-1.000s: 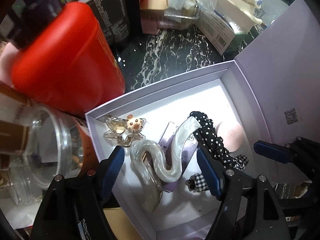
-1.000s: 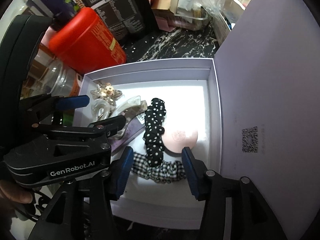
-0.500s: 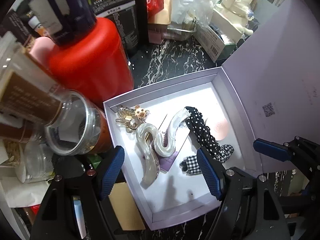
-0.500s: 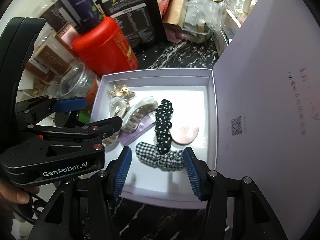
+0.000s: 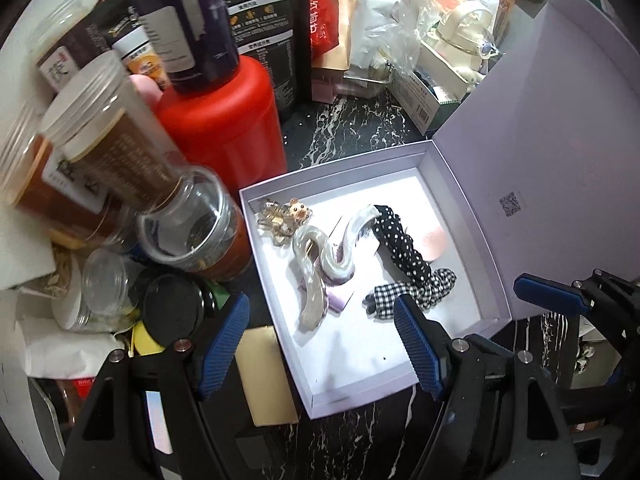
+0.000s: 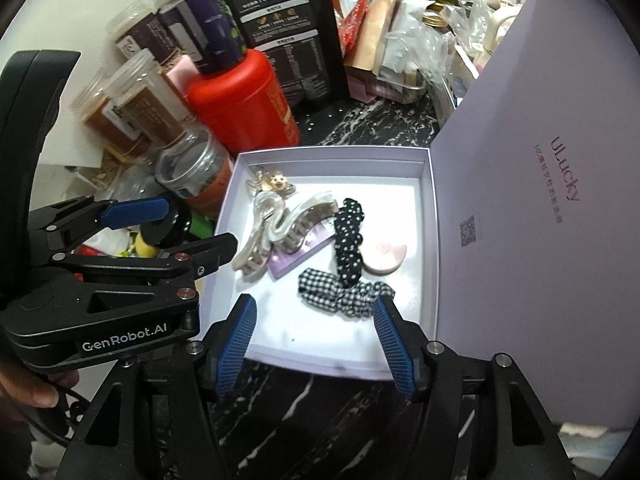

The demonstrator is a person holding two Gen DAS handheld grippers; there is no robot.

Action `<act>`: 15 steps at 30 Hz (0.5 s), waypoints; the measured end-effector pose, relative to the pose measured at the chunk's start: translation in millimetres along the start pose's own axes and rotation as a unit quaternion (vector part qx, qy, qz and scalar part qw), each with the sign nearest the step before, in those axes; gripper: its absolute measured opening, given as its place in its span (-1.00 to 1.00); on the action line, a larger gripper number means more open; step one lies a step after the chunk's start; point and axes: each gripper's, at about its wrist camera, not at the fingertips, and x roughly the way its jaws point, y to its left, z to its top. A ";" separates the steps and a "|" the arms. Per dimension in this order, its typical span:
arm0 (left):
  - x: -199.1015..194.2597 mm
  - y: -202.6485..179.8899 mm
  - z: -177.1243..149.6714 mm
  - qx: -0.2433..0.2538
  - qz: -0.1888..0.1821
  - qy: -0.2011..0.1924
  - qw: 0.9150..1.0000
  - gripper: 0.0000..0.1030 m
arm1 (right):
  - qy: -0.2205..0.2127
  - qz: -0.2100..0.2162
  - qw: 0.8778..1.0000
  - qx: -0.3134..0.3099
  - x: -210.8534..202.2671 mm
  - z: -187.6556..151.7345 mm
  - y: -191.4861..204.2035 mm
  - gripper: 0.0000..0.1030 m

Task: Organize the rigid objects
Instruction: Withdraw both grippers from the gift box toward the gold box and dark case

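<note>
An open lilac box (image 5: pixel 362 384) (image 6: pixel 320 354) lies on the black marble counter. In it lie a pearly wavy hair claw (image 5: pixel 320 258) (image 6: pixel 280 216), a small clear clip with a bear charm (image 5: pixel 286 216) (image 6: pixel 272 182), a lilac card (image 6: pixel 298 256), a black polka-dot scrunchie (image 5: pixel 402 242) (image 6: pixel 348 236), a gingham scrunchie (image 5: pixel 412 294) (image 6: pixel 340 294) and a pink disc (image 5: pixel 434 242) (image 6: pixel 386 258). My left gripper (image 5: pixel 320 346) is open and empty above the box's near edge. My right gripper (image 6: pixel 314 344) is open and empty, above the box's near edge.
The box lid (image 5: pixel 560 152) (image 6: pixel 540 200) stands upright on the right. A red canister (image 5: pixel 224 120) (image 6: pixel 244 108), clear jars (image 5: pixel 188 220) (image 6: pixel 192 168), spice jars and dark pouches (image 6: pixel 280 28) crowd the left and back. A tan card (image 5: pixel 266 376) lies beside the box.
Both grippers have pulled back and up from the box, so its whole inside and more clutter show. The items in the box have not moved.
</note>
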 end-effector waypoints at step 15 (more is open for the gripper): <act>-36.5 19.2 -50.0 -0.031 0.013 -0.018 0.999 0.55 | -0.015 0.005 1.000 -0.008 -31.6 -39.1 26.8 0.34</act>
